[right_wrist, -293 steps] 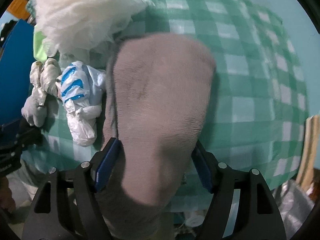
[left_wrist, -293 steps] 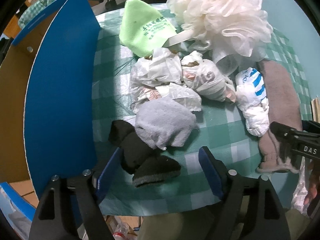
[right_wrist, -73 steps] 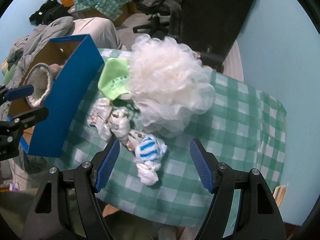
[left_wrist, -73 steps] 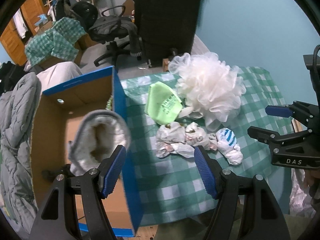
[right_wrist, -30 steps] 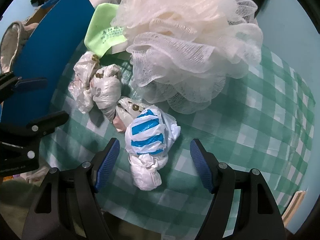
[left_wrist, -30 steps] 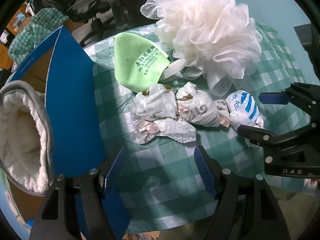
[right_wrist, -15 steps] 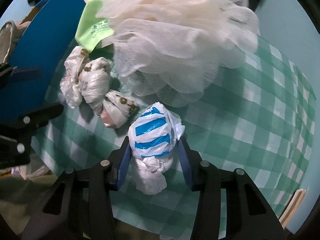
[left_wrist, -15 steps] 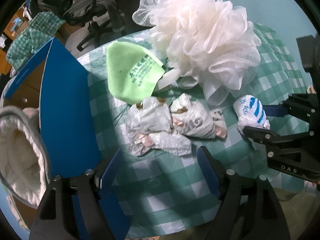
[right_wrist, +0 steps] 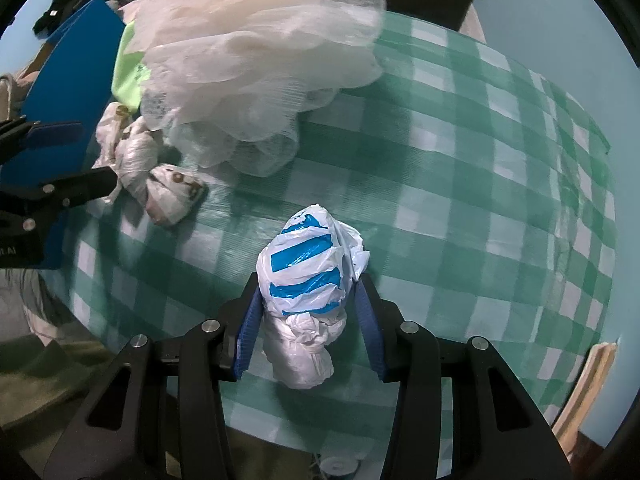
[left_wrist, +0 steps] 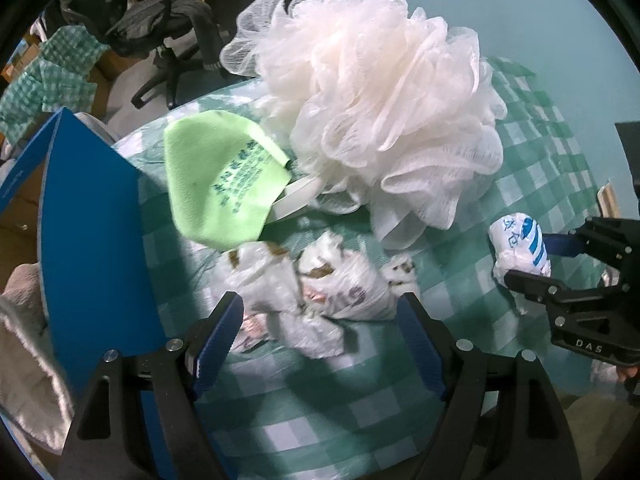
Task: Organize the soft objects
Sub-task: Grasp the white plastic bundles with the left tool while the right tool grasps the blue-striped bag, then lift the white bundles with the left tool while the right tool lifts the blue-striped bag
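My right gripper (right_wrist: 308,298) is shut on a knotted white plastic bag with blue stripes (right_wrist: 306,268) and holds it just above the green checked tablecloth (right_wrist: 460,168); the bag also shows in the left wrist view (left_wrist: 520,250). My left gripper (left_wrist: 320,320) is open and empty, its fingers on either side of a cluster of crumpled white plastic bags (left_wrist: 304,288). A big cream bath pouf (left_wrist: 376,108) and a light green mask (left_wrist: 220,188) lie behind them. The pouf (right_wrist: 256,40) fills the upper left of the right wrist view.
A blue-walled cardboard box (left_wrist: 88,240) stands at the table's left edge, with a fleecy grey-white item (left_wrist: 24,340) in it. An office chair (left_wrist: 160,20) and checked cloth (left_wrist: 52,72) are beyond the table. A teal wall (left_wrist: 540,20) is at the back right.
My right gripper has closed on the blue-striped bag and lifted it away from the other bags. My left gripper has moved forward around the crumpled white bags.
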The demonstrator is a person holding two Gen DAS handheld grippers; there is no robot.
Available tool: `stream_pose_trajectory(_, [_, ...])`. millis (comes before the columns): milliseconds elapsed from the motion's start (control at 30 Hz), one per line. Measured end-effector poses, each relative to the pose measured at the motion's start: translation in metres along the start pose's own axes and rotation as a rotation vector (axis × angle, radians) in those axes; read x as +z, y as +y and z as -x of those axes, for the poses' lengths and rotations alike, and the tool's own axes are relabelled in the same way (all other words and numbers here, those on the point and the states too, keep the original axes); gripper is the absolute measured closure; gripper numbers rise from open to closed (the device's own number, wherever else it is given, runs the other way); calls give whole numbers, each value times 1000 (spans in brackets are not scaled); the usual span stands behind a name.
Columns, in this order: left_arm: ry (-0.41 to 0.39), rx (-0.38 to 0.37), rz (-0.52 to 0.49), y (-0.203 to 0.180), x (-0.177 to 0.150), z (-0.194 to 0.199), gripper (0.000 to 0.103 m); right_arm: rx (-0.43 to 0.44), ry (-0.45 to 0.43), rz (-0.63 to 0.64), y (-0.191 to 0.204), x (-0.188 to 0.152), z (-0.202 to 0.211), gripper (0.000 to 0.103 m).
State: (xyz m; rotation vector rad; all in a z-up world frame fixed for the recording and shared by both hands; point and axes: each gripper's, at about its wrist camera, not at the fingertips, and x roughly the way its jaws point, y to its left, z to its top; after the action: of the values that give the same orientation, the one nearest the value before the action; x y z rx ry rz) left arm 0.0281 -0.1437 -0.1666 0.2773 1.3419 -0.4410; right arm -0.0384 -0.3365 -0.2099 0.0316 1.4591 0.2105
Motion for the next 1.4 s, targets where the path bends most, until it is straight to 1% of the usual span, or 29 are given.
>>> stream_pose_trajectory(67, [10,-18,10,-1,4,-4,23,-2,-1,-3,-5,-1,0,58])
stream_pose_trajectory(133, [18,-18,15,-3,5,-9,22,-2,-2,-6,-6,-2,-2,58])
stream_pose_trajectory(333, [47,21,42,-8,9,-26,22,-3,-5,2,1,-2,-1,58])
stream_pose_trajectory(367, [50,21,48,-8,10,-30,18,-4,-5,4,-2,-5,5,58])
stream_pose_trajectory(400, [50,24,54,-8,10,-31,16,-4,-6,6,2,-5,6,58])
stream_pose_trajectory(500, [47,16,72,-6,9,-36,15,-4,-7,11,5,-6,8,58])
stream_pose_trajectory(767, [11,-14,111,2,-5,-41,15,-8,-5,11,9,-4,10,58])
stream_pose_trajectory(833, [1,-19,107,6,-13,-41,18,-9,-4,11,10,-4,11,58])
stream_pose_trajectory(933, [-7,-20,89,3,-20,-39,29,-10,-6,11,10,-3,11,58])
stream_pose_trajectory(1000, [-17,-23,80,1,-25,-36,40,-9,-8,10,9,-3,12,58])
stream_pose_trajectory(1033, [-22,-21,75,-3,-28,-34,42,-10,-9,9,9,-3,12,58])
stream_pose_trajectory(1067, [-25,-21,71,-3,-27,-32,47,-10,-10,11,9,-4,13,58])
stream_pose_trajectory(1100, [-32,-23,65,-10,-34,-28,52,-10,-11,11,9,-4,13,58])
stream_pose_trajectory(1200, [-37,-25,43,-14,-38,-22,58,-12,-18,13,9,-5,15,58])
stream_pose_trajectory(1400, [-55,-18,25,-18,-45,-6,61,-16,-39,18,12,-6,21,58])
